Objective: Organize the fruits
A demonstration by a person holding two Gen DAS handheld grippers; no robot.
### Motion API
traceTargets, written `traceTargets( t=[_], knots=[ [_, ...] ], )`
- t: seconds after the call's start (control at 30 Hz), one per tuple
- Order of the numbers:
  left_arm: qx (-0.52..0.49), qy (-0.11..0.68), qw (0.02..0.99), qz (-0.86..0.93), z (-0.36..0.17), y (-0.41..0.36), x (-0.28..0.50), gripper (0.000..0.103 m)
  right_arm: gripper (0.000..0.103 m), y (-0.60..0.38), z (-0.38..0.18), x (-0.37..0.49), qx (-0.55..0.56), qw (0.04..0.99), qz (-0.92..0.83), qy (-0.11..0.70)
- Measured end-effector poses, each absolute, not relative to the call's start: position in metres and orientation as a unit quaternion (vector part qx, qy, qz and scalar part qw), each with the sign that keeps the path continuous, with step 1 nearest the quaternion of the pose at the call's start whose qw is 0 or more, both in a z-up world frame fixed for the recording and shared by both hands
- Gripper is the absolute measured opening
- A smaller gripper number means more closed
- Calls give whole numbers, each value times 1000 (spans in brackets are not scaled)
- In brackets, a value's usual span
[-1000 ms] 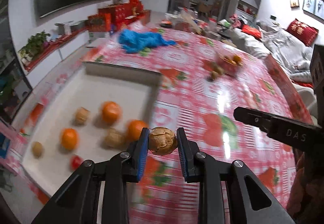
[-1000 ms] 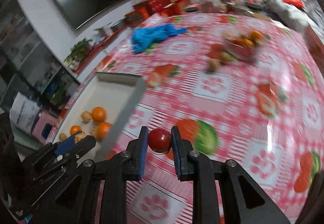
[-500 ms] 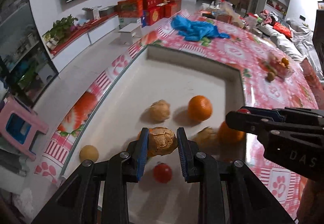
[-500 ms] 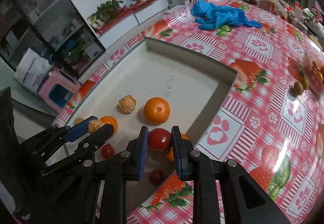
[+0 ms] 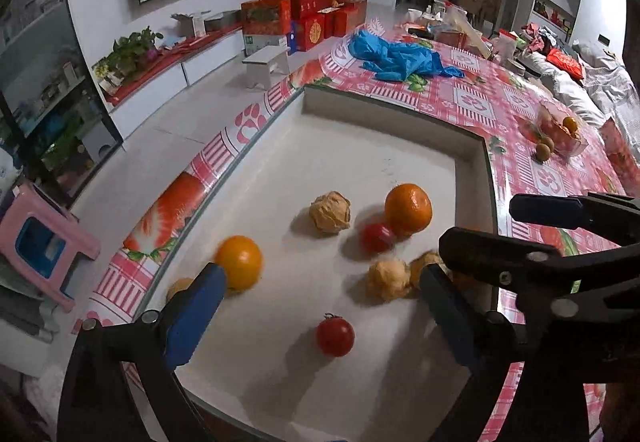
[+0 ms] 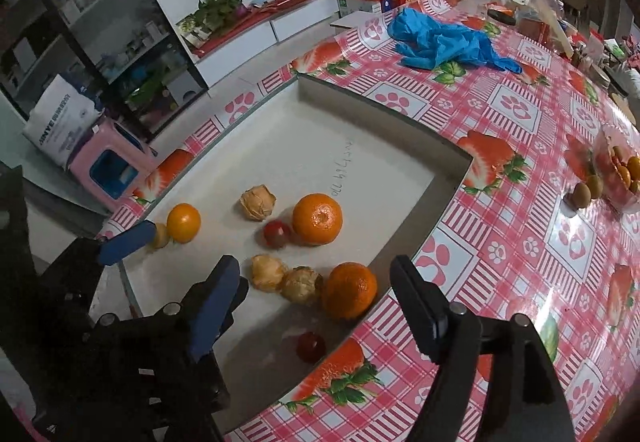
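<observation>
A white tray (image 5: 360, 146) (image 6: 384, 122) sits on the checked tablecloth and holds several fruits. In it lie oranges (image 5: 408, 208) (image 6: 317, 219), papery husked fruits (image 5: 331, 211) (image 6: 258, 202), and small red tomatoes (image 5: 335, 335) (image 6: 277, 233). My left gripper (image 5: 320, 298) is open and empty above the tray's near part. My right gripper (image 6: 316, 282) is open and empty over the tray's near right corner, above an orange (image 6: 351, 290) and two husked fruits (image 6: 302, 285).
A clear container with more fruit (image 5: 560, 128) (image 6: 618, 170) stands far right on the table, two brown fruits (image 6: 586, 190) beside it. A blue plastic bag (image 5: 396, 56) (image 6: 444, 40) lies beyond the tray. A pink stool (image 5: 40, 242) stands left of the table.
Both grippers have opened. The left has let go of its husked fruit and the right of its red tomato; both now lie in the tray.
</observation>
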State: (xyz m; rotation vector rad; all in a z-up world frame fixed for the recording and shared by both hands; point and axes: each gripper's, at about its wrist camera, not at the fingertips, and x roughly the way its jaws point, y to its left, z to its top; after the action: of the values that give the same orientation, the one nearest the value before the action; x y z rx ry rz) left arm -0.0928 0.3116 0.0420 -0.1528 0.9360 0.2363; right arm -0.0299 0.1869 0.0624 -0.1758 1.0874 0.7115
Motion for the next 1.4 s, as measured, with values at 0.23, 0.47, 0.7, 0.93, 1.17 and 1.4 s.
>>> traceTargets(
  t=[0.23, 0.47, 0.7, 0.93, 1.17, 1.4],
  knots=[
    [-74, 457, 878, 116, 41, 310, -94, 98, 87, 184, 62, -29, -88, 790, 323, 513],
    [-74, 458, 879, 109, 40, 307, -95, 102, 93, 179, 61, -25, -85, 792, 311, 519],
    [-63, 468, 873, 123, 37, 306, -93, 102, 103, 178, 59, -25, -101, 795, 298, 518],
    [-50, 459, 879, 121, 41, 302, -95, 102, 103, 181, 58, -28, -123, 796, 292, 515],
    [-29, 462, 876, 132, 42, 296, -94, 102, 103, 187, 59, -34, -146, 796, 294, 509],
    [-19, 466, 874, 134, 42, 291, -94, 102, 103, 191, 62, -40, -176, 798, 292, 497]
  ],
)
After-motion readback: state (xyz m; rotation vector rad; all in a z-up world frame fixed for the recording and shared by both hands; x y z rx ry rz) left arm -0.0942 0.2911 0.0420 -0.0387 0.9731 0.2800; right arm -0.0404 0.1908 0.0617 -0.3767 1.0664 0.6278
